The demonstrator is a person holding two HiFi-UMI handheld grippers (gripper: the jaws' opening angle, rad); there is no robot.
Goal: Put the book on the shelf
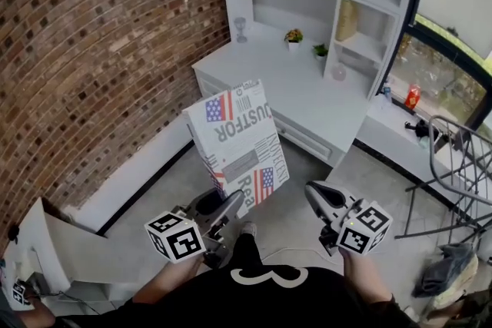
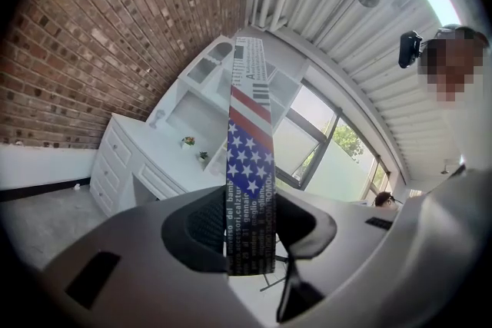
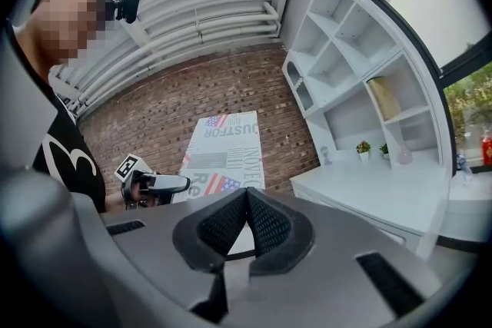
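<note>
While the book [image 1: 240, 138] hangs upright, well short of the shelf [image 1: 307, 4], the left tool [image 1: 223, 205] pinches its lower edge. Left gripper view: jaws clamped on it. Right gripper view: right tool [image 3: 246, 220] closed, empty; best used to steady the book nearing the shelf.

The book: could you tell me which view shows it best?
The head view: the book shows nearly its whole cover. The left gripper view shows only its edge, clamped; the right gripper view shows the cover smaller.

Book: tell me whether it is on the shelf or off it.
Off it. The left tool is shut on the book at its lower edge, holding it upright in the air, short of the shelf.
</note>
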